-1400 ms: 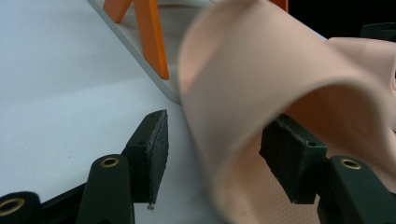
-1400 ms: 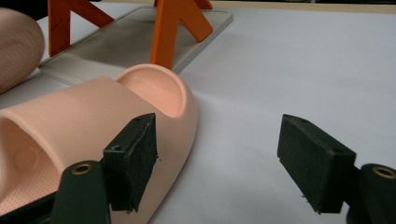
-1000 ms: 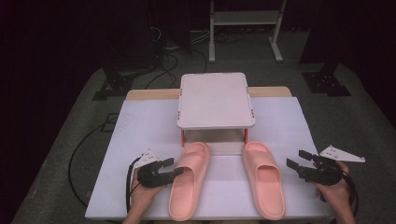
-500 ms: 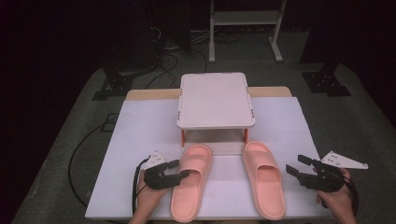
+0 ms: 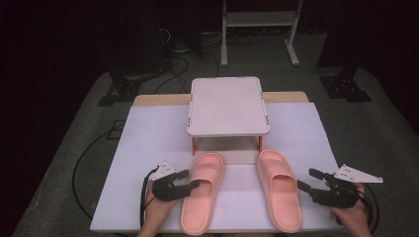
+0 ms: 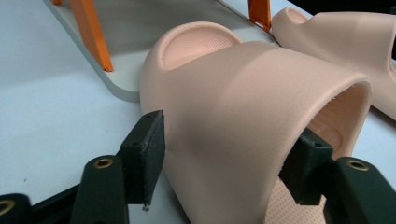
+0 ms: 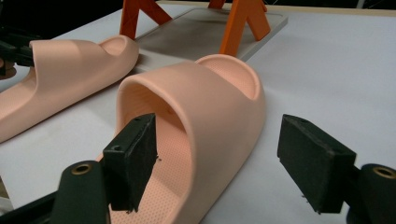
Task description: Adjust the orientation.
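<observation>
The left gripper (image 5: 190,183) has its fingers (image 6: 144,156) spread around the strap of the left slipper (image 5: 201,197), one outside the strap's outer wall and the other inside the arch; they look close to the rubber but not yet squeezing, so I judge the grasp as set up rather than made. That slipper lies flat on the desk (image 5: 148,148), toe pointing away from the fingers toward the rack (image 5: 228,106). Between the two grippers the slippers lie side by side, near but apart. The right slipper (image 5: 279,195) also lies flat, and the right gripper (image 5: 302,186) comes at it from the outer side with fingers (image 7: 133,158) wide apart: one sits just inside the strap opening, the other stands clear beyond the outer wall. Nothing is lifted, so the work looks to be at its start, with both grasps to close and both slippers to carry, likely to the rack just beyond their toes. The rack's orange legs (image 6: 93,35) and its base plate stand right ahead of both toes and could catch a slipper pushed forward.
</observation>
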Demonstrator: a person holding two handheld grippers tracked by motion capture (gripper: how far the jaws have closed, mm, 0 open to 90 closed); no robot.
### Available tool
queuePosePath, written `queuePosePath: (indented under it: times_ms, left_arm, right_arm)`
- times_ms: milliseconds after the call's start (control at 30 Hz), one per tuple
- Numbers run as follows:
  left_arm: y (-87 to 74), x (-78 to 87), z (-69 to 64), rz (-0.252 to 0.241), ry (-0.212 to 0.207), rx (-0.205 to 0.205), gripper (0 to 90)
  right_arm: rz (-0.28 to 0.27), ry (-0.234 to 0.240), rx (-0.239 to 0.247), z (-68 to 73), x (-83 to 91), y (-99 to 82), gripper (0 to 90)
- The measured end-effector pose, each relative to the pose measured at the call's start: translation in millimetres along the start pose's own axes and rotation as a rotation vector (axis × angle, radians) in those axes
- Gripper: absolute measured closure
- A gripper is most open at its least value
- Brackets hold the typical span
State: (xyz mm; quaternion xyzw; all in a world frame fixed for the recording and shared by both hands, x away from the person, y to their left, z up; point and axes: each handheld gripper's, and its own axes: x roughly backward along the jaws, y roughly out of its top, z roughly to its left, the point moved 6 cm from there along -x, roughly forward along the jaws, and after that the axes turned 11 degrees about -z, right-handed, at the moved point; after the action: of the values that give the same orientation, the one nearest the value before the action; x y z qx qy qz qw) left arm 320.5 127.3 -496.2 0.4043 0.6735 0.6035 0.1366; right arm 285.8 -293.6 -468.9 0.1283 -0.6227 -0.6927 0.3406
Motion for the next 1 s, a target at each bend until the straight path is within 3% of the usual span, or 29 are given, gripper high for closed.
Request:
queuePosePath:
  times_ms: [567, 900, 1000]
  left_arm:
    - [-0.8, 0.8, -0.2, -0.006, 0.015, -0.009, 42.9]
    - [-0.6, 2.0, -0.9, -0.013, 0.027, -0.017, 46.7]
    - [-0.6, 2.4, -0.9, -0.014, 0.029, -0.015, 47.9]
  right_arm:
    - [0.059, -0.008, 0.013, 2.8, -26.1, -14.1, 31.9]
    - [0.094, -0.051, 0.038, -0.1, -40.7, -19.7, 42.0]
    - [0.101, -0.069, 0.066, 0.0, -44.4, -21.8, 45.0]
